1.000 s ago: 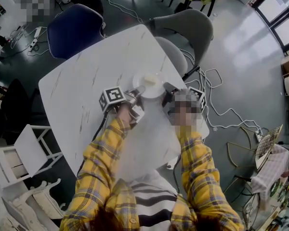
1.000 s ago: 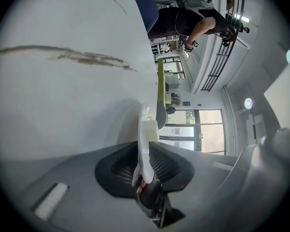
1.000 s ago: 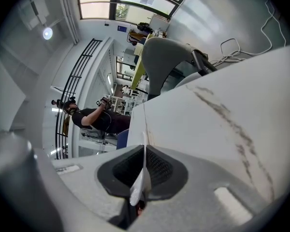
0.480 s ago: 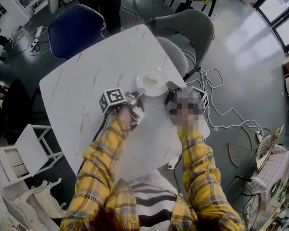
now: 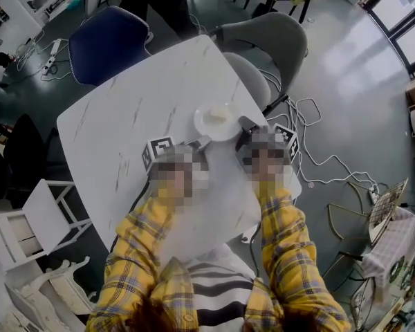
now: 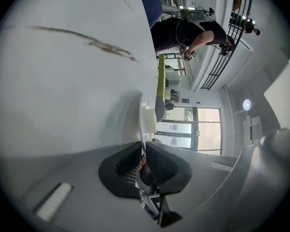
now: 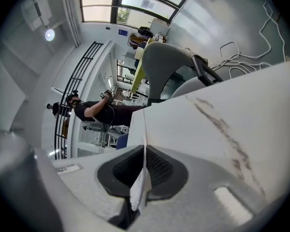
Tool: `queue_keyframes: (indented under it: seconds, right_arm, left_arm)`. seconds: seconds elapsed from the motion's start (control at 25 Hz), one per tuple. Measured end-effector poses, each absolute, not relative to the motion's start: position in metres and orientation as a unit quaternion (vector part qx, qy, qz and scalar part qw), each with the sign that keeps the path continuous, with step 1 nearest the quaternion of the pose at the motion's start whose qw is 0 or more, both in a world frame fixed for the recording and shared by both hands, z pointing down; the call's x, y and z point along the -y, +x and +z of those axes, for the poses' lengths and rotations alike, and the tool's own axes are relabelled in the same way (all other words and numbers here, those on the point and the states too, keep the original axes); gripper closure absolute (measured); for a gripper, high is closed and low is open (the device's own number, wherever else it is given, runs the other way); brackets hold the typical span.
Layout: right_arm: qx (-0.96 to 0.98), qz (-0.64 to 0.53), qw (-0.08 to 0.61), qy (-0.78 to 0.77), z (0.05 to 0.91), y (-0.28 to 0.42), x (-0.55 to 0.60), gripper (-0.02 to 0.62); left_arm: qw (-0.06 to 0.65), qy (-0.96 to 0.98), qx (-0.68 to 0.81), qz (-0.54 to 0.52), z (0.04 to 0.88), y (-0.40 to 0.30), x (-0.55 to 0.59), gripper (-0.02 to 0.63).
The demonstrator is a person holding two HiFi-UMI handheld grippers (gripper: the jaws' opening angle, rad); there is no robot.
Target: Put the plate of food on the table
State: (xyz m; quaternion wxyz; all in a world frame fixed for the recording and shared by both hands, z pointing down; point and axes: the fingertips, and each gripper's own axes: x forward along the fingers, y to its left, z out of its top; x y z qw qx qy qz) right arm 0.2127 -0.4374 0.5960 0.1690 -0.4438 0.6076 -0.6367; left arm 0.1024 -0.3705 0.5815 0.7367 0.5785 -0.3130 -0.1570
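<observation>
At the far right part of the white marbled bench (image 5: 124,116), near its edge, sits a small white plate (image 5: 202,123) with a pale piece of food (image 5: 218,115) on it. Can't tell if the plate rests on the bench or hangs just over it.

Both arms reach forward from the body in yellow plaid sleeves (image 5: 142,247), forearms angled inward so they meet at the plate. Left forearm comes up from lower left, right one runs almost straight ahead.

Left tongs (image 5: 200,142) are at the plate's near-left rim, with their marker cube (image 5: 158,149) behind, toward the person. Left gripper view: tongs clenched on the thin plate rim, which stands edge-on between the dark ribbed pads, bench surface to one side. Right tongs (image 5: 243,131) are at the plate's near-right rim. Right gripper view: clenched on the rim too, white edge pinched between the pads. Both tongs look rolled sideways, as the bench stands upright in both gripper views.

Beyond the bench: grey chair (image 5: 270,40) at the far right corner, blue chair (image 5: 107,40) at the far left. White cables (image 5: 318,137) lie on the grey floor to the right. A person in dark clothes shows far off in both gripper views.
</observation>
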Motion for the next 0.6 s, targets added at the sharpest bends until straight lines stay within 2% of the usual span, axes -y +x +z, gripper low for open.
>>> queue_keyframes:
  seconds: [0.12,0.24,0.6]
  right_arm:
    - [-0.613,-0.634,0.165,-0.442,0.595,0.209,0.437,0.584]
    - [-0.610,-0.633,0.174,-0.445,0.595,0.212,0.439,0.584]
    - [-0.614,-0.620,0.175,-0.456,0.591,0.212,0.439,0.583]
  left_arm:
    - [0.719,0.588,0.339,-0.151,0.585,0.094,0.370,0.580]
    - [0.698,0.591,0.372,-0.157,0.588,0.079,0.376,0.610]
    - [0.735,0.597,0.282,-0.155,0.577,0.127,0.366,0.611]
